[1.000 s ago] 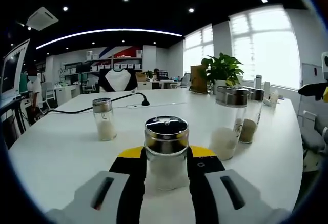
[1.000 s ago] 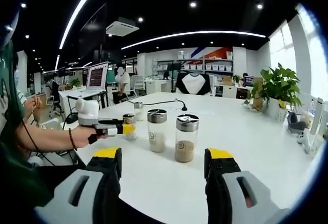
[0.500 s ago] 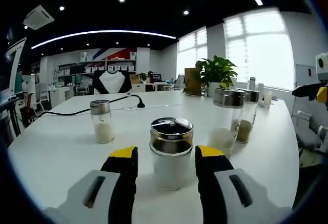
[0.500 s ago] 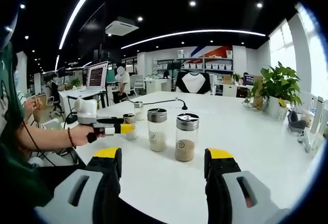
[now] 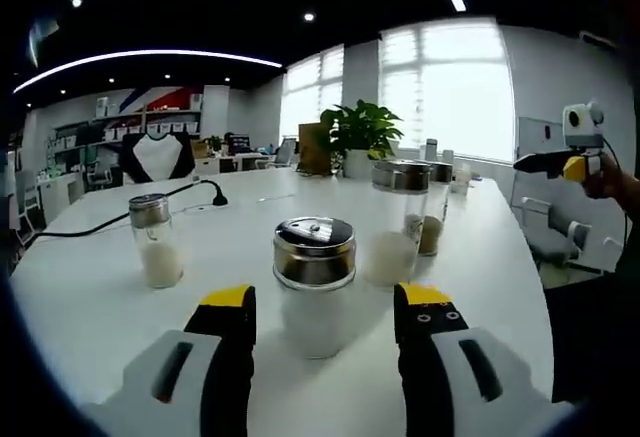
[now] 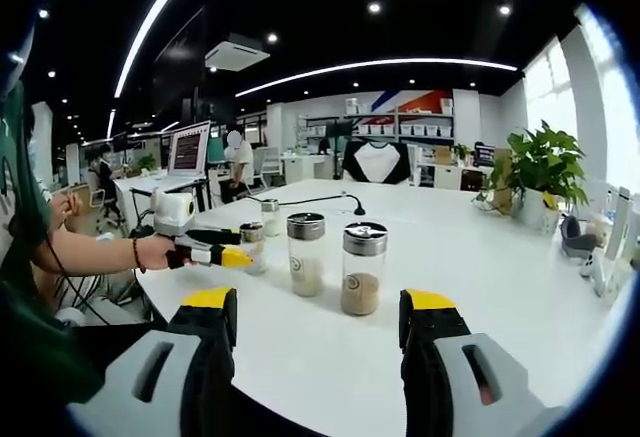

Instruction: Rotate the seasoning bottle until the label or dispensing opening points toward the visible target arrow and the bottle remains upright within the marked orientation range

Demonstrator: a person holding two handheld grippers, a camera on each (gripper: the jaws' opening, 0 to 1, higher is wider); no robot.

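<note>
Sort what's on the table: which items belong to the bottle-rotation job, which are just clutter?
Job:
- seasoning bottle between the open jaws of the left gripper
- right gripper, open, idle

Lying about:
- small shaker
- two tall jars
- potted plant
- black cable

No target arrow is visible.

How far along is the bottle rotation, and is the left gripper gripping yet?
Done: nothing I can confirm; no target arrow or orientation marks are visible. In hand: the left gripper is open, its jaws flanking the upright seasoning bottle without clearly touching it. The right gripper is open, short of the two taller bottles. Left: close on the bottle, rotate it, keep it upright on the white table.
</note>
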